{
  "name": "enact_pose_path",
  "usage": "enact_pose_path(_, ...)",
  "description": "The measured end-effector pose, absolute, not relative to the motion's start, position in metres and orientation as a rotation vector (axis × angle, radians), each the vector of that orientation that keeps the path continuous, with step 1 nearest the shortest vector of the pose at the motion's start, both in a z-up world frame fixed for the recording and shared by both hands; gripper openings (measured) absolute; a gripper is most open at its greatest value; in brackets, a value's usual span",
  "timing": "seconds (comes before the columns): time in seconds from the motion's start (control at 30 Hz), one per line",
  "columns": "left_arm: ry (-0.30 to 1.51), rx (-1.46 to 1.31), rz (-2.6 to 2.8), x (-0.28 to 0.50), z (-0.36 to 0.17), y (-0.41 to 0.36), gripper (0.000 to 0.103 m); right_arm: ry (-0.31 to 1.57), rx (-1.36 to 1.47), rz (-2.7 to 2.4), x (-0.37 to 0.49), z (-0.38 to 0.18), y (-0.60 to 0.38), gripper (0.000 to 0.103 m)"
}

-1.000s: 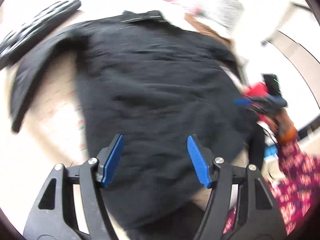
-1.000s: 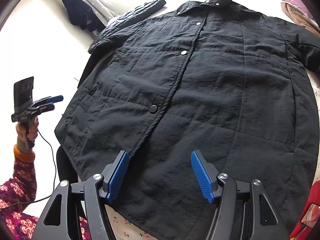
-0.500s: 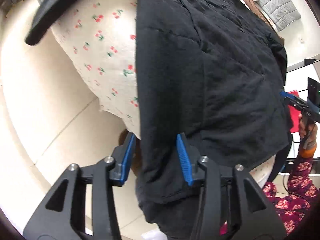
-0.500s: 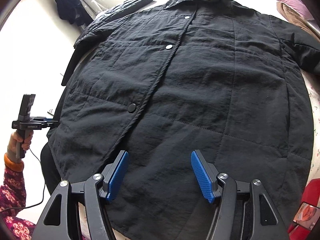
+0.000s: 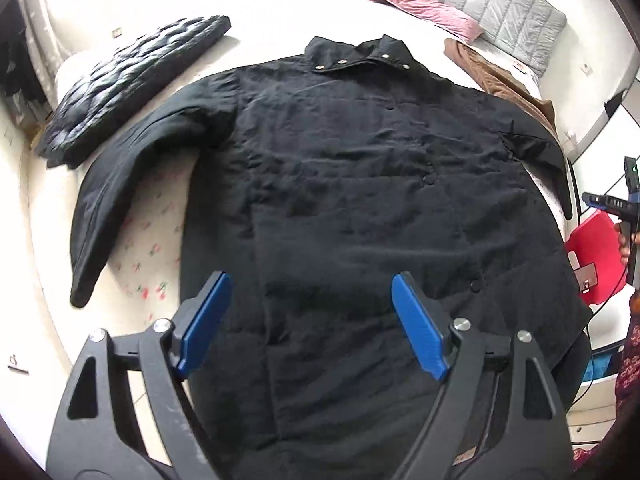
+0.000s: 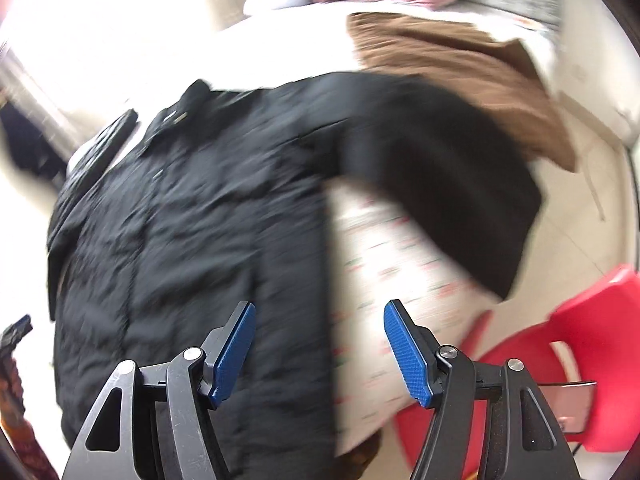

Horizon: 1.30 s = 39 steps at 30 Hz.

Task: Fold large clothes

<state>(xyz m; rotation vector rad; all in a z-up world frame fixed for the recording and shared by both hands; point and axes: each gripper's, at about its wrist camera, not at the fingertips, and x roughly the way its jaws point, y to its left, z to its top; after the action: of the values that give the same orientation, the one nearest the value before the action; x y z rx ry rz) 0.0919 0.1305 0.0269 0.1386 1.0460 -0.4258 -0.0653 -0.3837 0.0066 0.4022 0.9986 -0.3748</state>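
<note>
Cherry-print bed (image 5: 148, 248), black coat (image 5: 360, 200) spread flat, left jaws opening, right jaws apart, both empty.

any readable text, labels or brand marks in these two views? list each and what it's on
None readable.
Small tag at the coat's hem: too small to read.
Marks on the right claw's body in the left wrist view: too small to read.
Wall plates: no legible text.
Sheet: cherry print only, no words.
Right wrist view: blurred, nothing legible.
</note>
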Motion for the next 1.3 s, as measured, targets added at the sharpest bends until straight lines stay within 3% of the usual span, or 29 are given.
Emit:
enact_pose_path(0.27,1.113,0.180,-0.529,0.125,0.001,0.029,0.083,0.911,0.609,-0.676,-0.075,-0.017,-0.538,0.068)
enact_pose_path(0.53,1.200,0.275,-0.569,0.135,-0.016,-0.024,0.083,0.834,0.804,-0.731,-0.059,-0.082,-0.604,0.067)
enact_pose_path(0.63,1.202,0.318,-0.596,0.133,-0.016,-0.038,0.083,0.773,0.761,-0.756,-0.061,-0.080,-0.594,0.029)
enact_pose_path(0.67,1.207,0.324,-0.609,0.133,-0.016,-0.042,0.083,0.797,0.670,-0.799,-0.059,-0.073,-0.584,0.011)
enact_pose_path(0.7,1.210,0.336,-0.627,0.135,-0.015,-0.049,0.083,0.803,0.622,-0.807,-0.058,-0.067,-0.577,0.009)
enact_pose_path(1.07,1.045,0.359,-0.775,0.191,-0.016,-0.182,0.083,0.574,0.176,-0.951,-0.054,0.104,-0.529,0.008)
enact_pose_path(1.17,0.982,0.287,-0.837,0.212,-0.026,-0.230,0.078,0.584,0.044,-0.999,-0.021,0.117,-0.532,0.008)
enact_pose_path(1.3,0.955,0.154,-0.915,0.235,-0.053,-0.287,0.077,0.665,-0.038,-1.072,0.006,0.089,-0.577,0.009)
